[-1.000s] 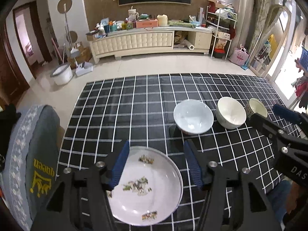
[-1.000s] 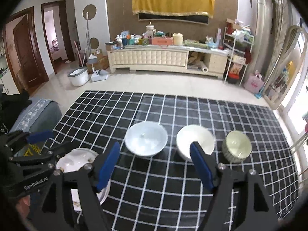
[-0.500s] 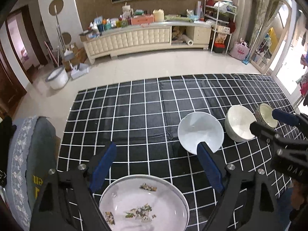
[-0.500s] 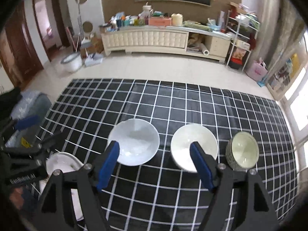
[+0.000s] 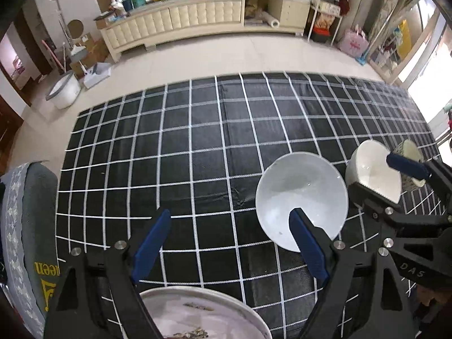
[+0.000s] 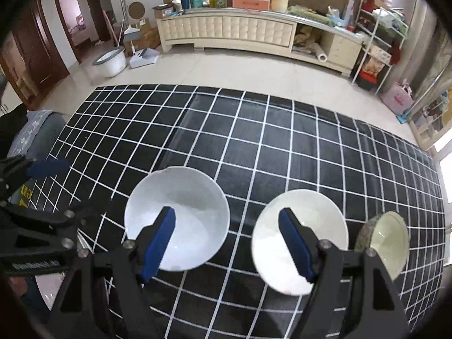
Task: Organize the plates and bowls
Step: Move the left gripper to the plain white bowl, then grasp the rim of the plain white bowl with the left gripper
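Note:
A patterned white plate [image 5: 197, 313] lies at the near edge of the black checked cloth, below my open, empty left gripper [image 5: 228, 223]. To its right stand a pale blue-white bowl [image 5: 301, 195], a cream bowl [image 5: 373, 172] and a small green-rimmed bowl [image 5: 409, 152]. In the right wrist view my right gripper [image 6: 227, 221] is open and empty, hovering above the gap between the pale bowl [image 6: 183, 209] and the cream bowl [image 6: 308, 226]. The small bowl [image 6: 387, 240] is at the far right. The plate [image 6: 48, 288] is mostly hidden behind the left gripper.
The black cloth [image 5: 197, 141] with white grid lines covers the work surface. A grey cushion [image 5: 31, 226] with yellow lettering sits at its left edge. Beyond lie tiled floor, a white bucket [image 5: 63, 90] and a long cluttered cabinet [image 5: 183, 19].
Both grippers have tilted down and moved forward. The plate has slid to the bottom of the left view. The bowls now sit closer under the right gripper.

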Demonstrator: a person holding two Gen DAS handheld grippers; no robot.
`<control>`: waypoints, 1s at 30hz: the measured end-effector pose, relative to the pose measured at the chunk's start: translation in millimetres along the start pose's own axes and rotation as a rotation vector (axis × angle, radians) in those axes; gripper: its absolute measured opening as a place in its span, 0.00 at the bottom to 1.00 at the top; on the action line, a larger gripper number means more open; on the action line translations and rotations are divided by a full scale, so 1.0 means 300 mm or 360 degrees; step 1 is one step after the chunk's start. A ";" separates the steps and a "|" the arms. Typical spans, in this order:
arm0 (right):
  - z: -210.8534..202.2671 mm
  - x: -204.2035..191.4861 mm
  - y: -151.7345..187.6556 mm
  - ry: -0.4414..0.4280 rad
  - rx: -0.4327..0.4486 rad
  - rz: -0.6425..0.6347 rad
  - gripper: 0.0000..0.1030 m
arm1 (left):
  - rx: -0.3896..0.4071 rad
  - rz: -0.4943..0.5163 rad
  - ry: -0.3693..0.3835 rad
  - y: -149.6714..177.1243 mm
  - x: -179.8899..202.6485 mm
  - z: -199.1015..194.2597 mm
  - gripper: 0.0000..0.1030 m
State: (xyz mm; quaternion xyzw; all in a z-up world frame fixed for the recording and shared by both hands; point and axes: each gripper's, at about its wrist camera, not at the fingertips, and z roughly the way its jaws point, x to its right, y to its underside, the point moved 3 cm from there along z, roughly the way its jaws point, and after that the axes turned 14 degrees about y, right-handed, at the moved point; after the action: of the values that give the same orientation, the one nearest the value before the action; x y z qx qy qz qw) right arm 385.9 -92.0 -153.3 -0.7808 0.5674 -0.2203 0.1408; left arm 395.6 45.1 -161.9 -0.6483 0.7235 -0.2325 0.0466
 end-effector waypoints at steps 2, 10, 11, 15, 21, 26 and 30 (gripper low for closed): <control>0.029 -0.007 -0.005 -0.0003 -0.0019 -0.0028 0.77 | -0.0044 -0.0001 -0.0009 -0.011 -0.004 0.039 0.82; 0.115 -0.029 -0.007 -0.0057 -0.0089 -0.0139 0.57 | -0.0145 -0.0078 -0.0049 -0.019 -0.039 0.135 0.82; 0.123 -0.032 -0.009 -0.0066 -0.0091 -0.0144 0.54 | -0.0156 -0.0075 -0.0050 -0.016 -0.038 0.147 0.82; 0.156 -0.044 0.004 -0.0118 -0.0147 -0.0156 0.38 | -0.0202 -0.0027 -0.0039 -0.004 -0.017 0.181 0.73; 0.190 -0.034 0.018 -0.0168 -0.0235 -0.0095 0.17 | -0.0294 -0.0087 0.0076 0.014 -0.015 0.229 0.45; 0.196 -0.019 0.033 -0.0225 -0.0292 -0.0057 0.10 | -0.0334 -0.0066 0.0135 0.016 0.032 0.242 0.11; 0.182 -0.013 0.049 -0.0221 -0.0300 -0.0001 0.09 | -0.0343 -0.0034 0.0074 0.033 0.077 0.243 0.11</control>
State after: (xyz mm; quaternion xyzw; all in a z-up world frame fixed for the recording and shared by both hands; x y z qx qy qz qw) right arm 400.3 -94.5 -208.0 -0.8041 0.5743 -0.1114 0.1057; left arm 409.9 3.2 -225.1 -0.6516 0.7384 -0.1686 -0.0426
